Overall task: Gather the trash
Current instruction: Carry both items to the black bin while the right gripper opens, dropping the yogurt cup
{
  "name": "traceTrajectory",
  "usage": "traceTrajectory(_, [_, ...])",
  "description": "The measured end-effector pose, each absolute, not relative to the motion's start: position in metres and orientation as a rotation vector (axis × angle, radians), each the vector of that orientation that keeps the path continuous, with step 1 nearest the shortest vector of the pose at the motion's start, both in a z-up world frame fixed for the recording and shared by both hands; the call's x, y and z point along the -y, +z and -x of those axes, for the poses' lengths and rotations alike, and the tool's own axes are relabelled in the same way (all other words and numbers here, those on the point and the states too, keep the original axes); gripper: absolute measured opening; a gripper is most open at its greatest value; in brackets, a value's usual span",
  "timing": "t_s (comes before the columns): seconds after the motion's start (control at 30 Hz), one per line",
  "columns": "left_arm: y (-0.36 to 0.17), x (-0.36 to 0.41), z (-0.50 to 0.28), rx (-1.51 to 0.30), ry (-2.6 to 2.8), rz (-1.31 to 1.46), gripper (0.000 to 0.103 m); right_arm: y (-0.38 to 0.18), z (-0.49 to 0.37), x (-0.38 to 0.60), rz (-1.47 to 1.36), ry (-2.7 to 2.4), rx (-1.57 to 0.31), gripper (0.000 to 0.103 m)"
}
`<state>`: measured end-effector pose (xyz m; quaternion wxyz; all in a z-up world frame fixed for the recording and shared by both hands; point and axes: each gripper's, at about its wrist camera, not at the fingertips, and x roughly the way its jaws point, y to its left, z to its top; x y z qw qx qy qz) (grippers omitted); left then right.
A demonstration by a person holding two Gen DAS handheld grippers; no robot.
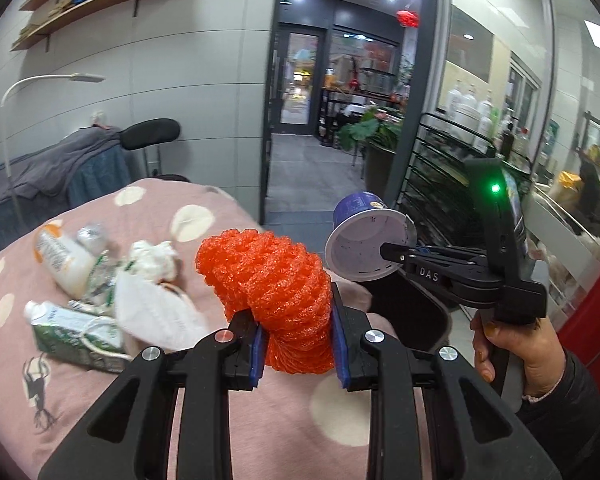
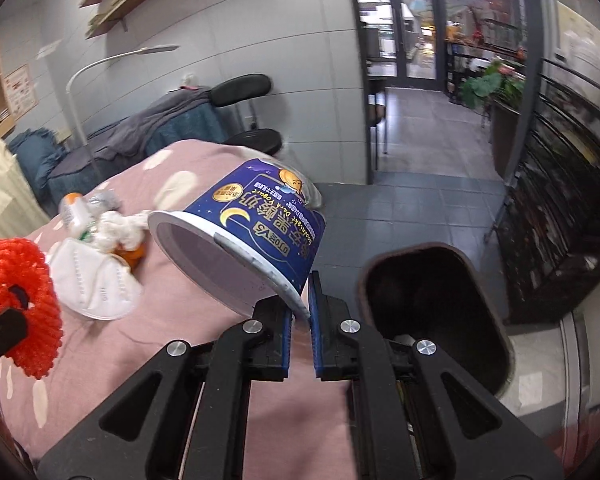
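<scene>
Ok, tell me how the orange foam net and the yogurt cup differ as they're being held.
The orange foam net is soft mesh, squeezed across its body by the left gripper; the yogurt cup is rigid, pinched only at its rim by the right gripper. The net is one colour; the cup is blue-printed with a white inside. The net bulges above the pads; the cup tilts, mouth toward the camera. Both are lifted off the pink blanket.

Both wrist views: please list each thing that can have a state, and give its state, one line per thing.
left gripper: shut on the orange foam net.
orange foam net: squeezed, lifted off the bed.
right gripper: shut on the cup's rim.
yogurt cup: empty, lidless, tilted, held in the air.
trash bin: open.
face mask: lying on the bed.
milk carton: lying on its side.
white bottle: lying down.
</scene>
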<state>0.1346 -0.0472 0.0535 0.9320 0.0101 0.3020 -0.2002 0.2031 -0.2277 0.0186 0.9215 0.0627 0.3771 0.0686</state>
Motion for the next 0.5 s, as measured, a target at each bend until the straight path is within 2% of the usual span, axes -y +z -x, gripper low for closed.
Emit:
traceTrajectory(0.27, [0.044,0.085,-0.144,-0.647,-0.499,-0.059,0.026,-0.03,-0.21,0.293,-0.19,-0.024,-0.867,0.009])
traceTrajectory(0.5, [0.037,0.11,-0.148,-0.675,-0.542,-0.089,0.026,-0.099,-0.236,0.329,-0.238,-0.105,-0.997,0.009])
